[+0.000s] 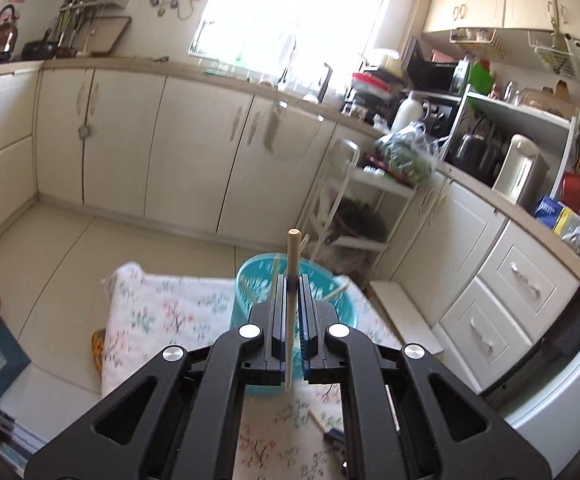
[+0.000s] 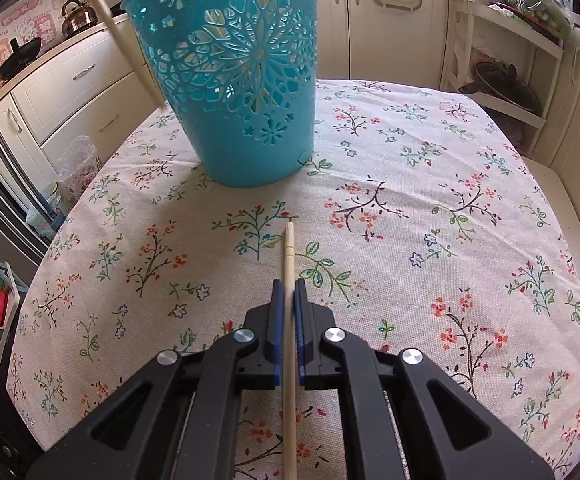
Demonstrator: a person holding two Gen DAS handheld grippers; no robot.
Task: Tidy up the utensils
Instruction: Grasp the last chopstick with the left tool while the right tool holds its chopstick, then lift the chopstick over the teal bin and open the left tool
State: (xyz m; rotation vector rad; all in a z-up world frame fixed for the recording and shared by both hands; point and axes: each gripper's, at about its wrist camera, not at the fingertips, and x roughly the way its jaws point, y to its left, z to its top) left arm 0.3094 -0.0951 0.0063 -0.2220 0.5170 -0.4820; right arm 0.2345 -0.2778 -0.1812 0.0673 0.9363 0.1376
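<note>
Chopsticks are being handled one in each gripper. The left gripper [image 1: 290, 284] is clenching a wooden chopstick [image 1: 292, 264] high above the turquoise basket [image 1: 249, 280]; its long axis is running almost upright in the left wrist view, thick end up and thin tip hanging down below the fingers. The right gripper [image 2: 289, 292] is grasping a second chopstick [image 2: 288, 252] low over the floral tablecloth [image 2: 430, 208]; this one is lying along the fingers and pointing forward, toward the basket [image 2: 241, 80] but well short of it. Whether its far end is touching the cloth, I cannot tell.

A third stick [image 2: 117, 36] is leaning beside the basket wall; it is probably the left one, but the view is poor there.

The risk is coming from the thin, smooth sticks: each is being pinched at one narrow place, so it may be swinging or slipping while it is carried. The basket is light and perforated, so a tip may be catching a hole or pushing the rim and tipping it. More chopsticks are already standing inside.
</note>
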